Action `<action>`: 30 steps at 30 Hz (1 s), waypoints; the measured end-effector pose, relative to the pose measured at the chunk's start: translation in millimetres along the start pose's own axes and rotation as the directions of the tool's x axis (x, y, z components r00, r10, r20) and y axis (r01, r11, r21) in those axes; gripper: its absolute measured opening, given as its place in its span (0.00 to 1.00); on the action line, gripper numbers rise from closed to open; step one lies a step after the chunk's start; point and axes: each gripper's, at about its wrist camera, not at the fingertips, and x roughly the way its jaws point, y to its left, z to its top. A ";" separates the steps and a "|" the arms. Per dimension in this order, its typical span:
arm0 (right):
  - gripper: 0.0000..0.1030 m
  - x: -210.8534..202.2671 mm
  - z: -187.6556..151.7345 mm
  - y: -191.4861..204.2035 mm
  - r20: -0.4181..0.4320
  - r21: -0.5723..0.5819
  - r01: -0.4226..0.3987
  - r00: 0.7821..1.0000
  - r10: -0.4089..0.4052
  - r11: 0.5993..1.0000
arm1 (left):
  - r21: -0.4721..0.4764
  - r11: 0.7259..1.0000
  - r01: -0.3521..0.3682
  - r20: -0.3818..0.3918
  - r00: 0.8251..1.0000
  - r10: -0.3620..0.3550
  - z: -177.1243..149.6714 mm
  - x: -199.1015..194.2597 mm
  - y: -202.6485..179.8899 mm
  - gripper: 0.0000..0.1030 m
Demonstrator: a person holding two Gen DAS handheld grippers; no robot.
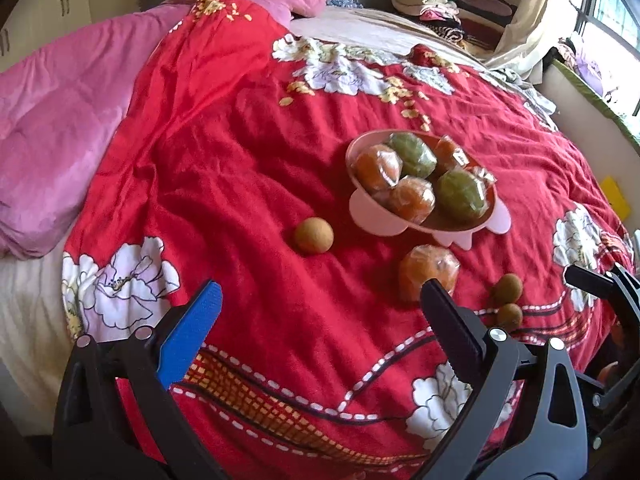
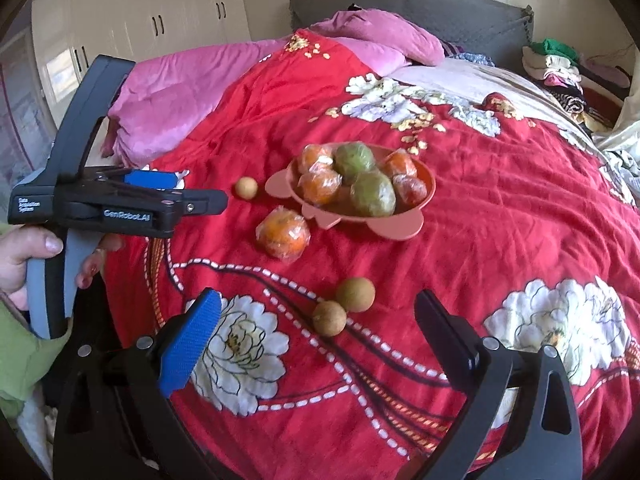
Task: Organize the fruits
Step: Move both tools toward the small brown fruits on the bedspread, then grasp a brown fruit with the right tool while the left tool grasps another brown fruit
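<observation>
- Right gripper (image 2: pixel 316 320): jaws wide apart, empty, above the red floral quilt (image 2: pixel 500 216).
- Two small brown round fruits (image 2: pixel 344 306) lie touching each other on the quilt, between the right fingers and just ahead.
- Left gripper (image 1: pixel 320 308): jaws apart, holding nothing; a hand (image 2: pixel 28 256) grips its handle.
- Wrapped orange (image 1: pixel 428 270) on quilt just beyond the left gripper's black finger, near the bowl.
- Lone brown fruit (image 1: pixel 313 236) left of the bowl, apart from it.
- Pink bowl (image 1: pixel 368 212) holds wrapped orange and green fruits.
- Far: pink duvet (image 1: pixel 60 128), grey headboard (image 2: pixel 440 12).
</observation>
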 end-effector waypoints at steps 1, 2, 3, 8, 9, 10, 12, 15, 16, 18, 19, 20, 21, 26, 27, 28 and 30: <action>0.94 0.1 -1.6 0.5 -0.001 0.003 -0.005 1.000 0.005 1.000 | -0.004 1.000 0.001 -0.001 1.000 -0.001 -0.8 0.6 1.1 0.91; 0.94 0.2 -2.9 0.7 -0.002 0.005 -0.005 1.000 0.005 1.000 | -0.007 1.000 0.001 -0.002 1.000 -0.001 -1.6 1.5 2.5 0.91; 0.94 1.2 -4.4 0.9 -0.008 0.006 -0.005 1.000 0.006 1.000 | -0.007 1.000 -0.001 -0.003 1.000 0.001 -2.3 2.3 3.4 0.91; 0.93 6.2 -11.6 -2.1 -0.030 0.029 -0.011 0.999 0.012 1.000 | -0.018 1.000 -0.008 -0.001 1.000 0.008 -4.5 4.9 9.4 0.91; 0.93 7.7 -13.2 -2.7 -0.036 0.033 -0.008 0.999 0.010 0.999 | -0.019 1.000 -0.008 0.003 1.000 0.008 -4.6 5.1 10.3 0.91; 0.93 8.7 -14.4 -3.2 -0.040 0.037 -0.010 0.999 0.011 0.999 | -0.019 1.000 -0.011 0.007 1.000 0.011 -4.6 5.3 11.2 0.91; 0.81 10.9 -16.5 -4.5 -0.047 0.046 -0.013 0.999 0.015 0.999 | -0.021 1.000 -0.005 0.014 1.000 0.005 -4.3 5.6 12.8 0.91; 0.54 19.3 -19.4 -8.6 -0.081 0.069 -0.027 0.996 0.033 0.997 | -0.025 1.000 0.009 0.027 1.000 -0.008 -3.8 6.5 15.0 0.84; 0.53 22.0 -20.5 -9.6 -0.091 0.072 -0.024 0.995 0.031 0.997 | -0.023 1.000 0.014 0.026 1.000 -0.014 -3.3 7.8 15.4 0.82; 0.44 25.9 -22.2 -11.4 -0.097 0.081 -0.013 0.995 0.020 0.997 | -0.015 1.000 0.021 0.024 1.000 -0.021 -2.8 10.4 15.1 0.74; 0.42 27.1 -22.3 -12.1 -0.098 0.081 -0.010 0.995 0.018 0.997 | -0.008 1.000 0.025 0.024 0.999 -0.025 -2.3 11.8 14.2 0.72; 0.38 28.2 -22.3 -12.6 -0.099 0.080 -0.006 0.995 0.014 0.997 | -0.001 1.000 0.028 0.026 0.999 -0.028 -1.5 13.2 13.5 0.67; 0.35 28.8 -22.9 -12.5 -0.098 0.078 -0.006 0.995 0.014 0.997 | 0.002 0.999 0.034 0.027 0.999 -0.034 -0.7 14.8 12.6 0.65; 0.26 35.7 -23.0 -10.0 -0.098 0.060 -0.005 0.995 0.011 0.998 | 0.017 0.998 0.058 0.028 0.998 -0.058 4.7 22.4 10.1 0.57; 0.26 36.4 -22.8 -9.4 -0.097 0.057 -0.006 0.995 0.011 0.998 | 0.018 0.998 0.061 0.027 0.998 -0.062 6.1 24.2 10.2 0.56; 0.25 37.8 -22.0 -9.3 -0.094 0.054 -0.004 0.996 0.009 0.999 | 0.019 0.998 0.063 0.026 0.998 -0.064 7.7 26.2 10.3 0.55; 0.24 39.7 -21.6 -9.0 -0.092 0.045 0.001 0.996 0.003 0.999 | 0.019 0.998 0.062 0.028 0.998 -0.063 10.5 29.5 10.9 0.53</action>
